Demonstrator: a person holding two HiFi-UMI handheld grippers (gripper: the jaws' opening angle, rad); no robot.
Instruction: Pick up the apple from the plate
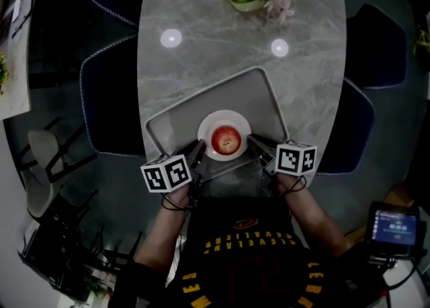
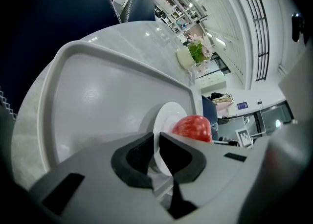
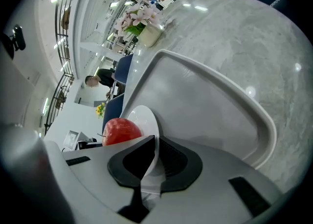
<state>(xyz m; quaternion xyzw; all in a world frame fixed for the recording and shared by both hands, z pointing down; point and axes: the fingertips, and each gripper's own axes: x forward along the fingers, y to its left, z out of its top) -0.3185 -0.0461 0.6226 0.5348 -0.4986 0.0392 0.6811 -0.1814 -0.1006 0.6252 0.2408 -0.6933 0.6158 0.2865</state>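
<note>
Head view: left hand (image 1: 176, 197) and right hand (image 1: 293, 183) reach fwd from the torso at 6 o'clock. Each tool is pitched down twd the table (image 1: 222, 24), w/ the left gripper (image 1: 199, 146) at the 8 o'clock edge of the plate (image 1: 225, 115) and the right gripper (image 1: 254, 140) at its 4 o'clock edge; the apple (image 1: 226, 140) sits mid-plate inside the tray (image 1: 262, 91). Only the gripper views show the grip: each pair of pads is clenched on the thin white plate rim, not the apple, which lies past the jaws at 2 o'clock for the left and 10 o'clock for the right.

Apple (image 1: 226, 140) on plate (image 1: 205, 132), plate in tray (image 1: 175, 115) (tray on table (image 1: 222, 51)).
</note>
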